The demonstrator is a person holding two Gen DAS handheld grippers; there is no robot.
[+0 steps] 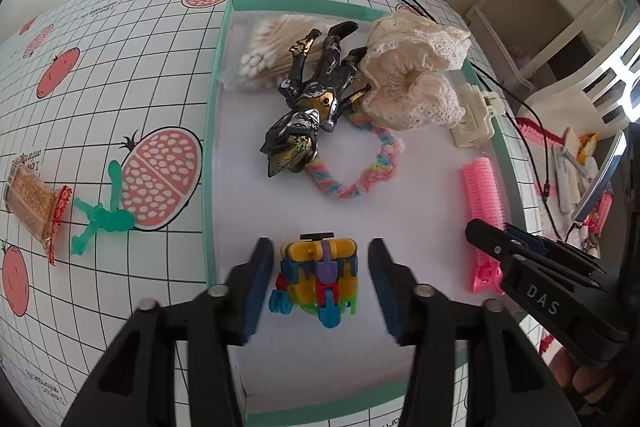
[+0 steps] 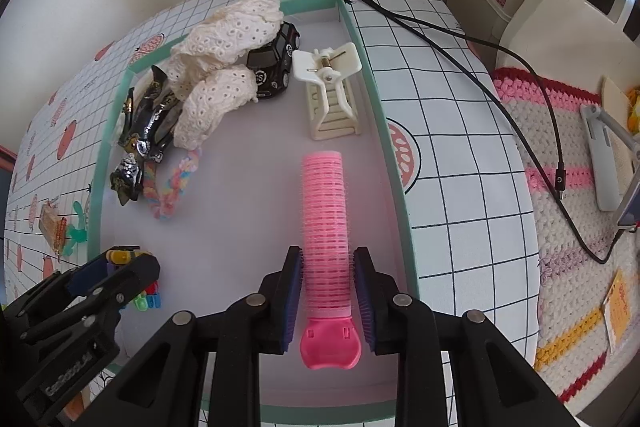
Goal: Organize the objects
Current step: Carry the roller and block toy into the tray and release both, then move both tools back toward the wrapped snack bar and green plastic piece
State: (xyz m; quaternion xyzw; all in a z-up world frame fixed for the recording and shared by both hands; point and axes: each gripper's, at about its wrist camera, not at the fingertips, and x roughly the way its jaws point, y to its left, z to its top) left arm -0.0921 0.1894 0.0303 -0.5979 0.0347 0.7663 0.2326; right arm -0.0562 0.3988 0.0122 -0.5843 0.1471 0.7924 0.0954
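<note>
So, both sets of tongs are parked low over the shallow white tray with the mint-green rim (image 1: 212, 131), which sits on the grid-patterned surface printed with red fruit (image 1: 120, 67).

The left tongs (image 1: 320, 283) are spread open, with the multicoloured plastic block robot toy (image 1: 316, 279) sitting right between the blue pads, a visible gap on each side, so nothing is gripped there yet. The toy lies on the tray floor near the near-left corner.

The right tongs (image 2: 328, 299) are where the key relation is seen. The pink ribbed hair roller with a flat pink clip end (image 2: 324, 239) is laid with its long axis pointing straight ahead along the fingers, clip end nearest the camera, cylinder running away toward the cream plastic claw clip (image 2: 332, 99). The pads look closed in against the roller's lower part, bristles touching; whether it is properly squeezed or just bracketed can't be told for sure, but it reads as gripped. It rests by the tray's right wall, so the right side is clearly the nearer one for it.

Further back, a black-and-gold action figure (image 1: 312, 99), a cream lace scrunchie (image 1: 412, 75), a pastel twisted fuzzy loop (image 1: 360, 167), a bag of cotton swabs (image 1: 268, 51) and a small black toy car (image 2: 276, 59) are piled in the tray. A green plastic figure (image 1: 100, 207) and a wrapped snack bar (image 1: 36, 199) are left outside on the surface, probably still to be sorted.
</note>
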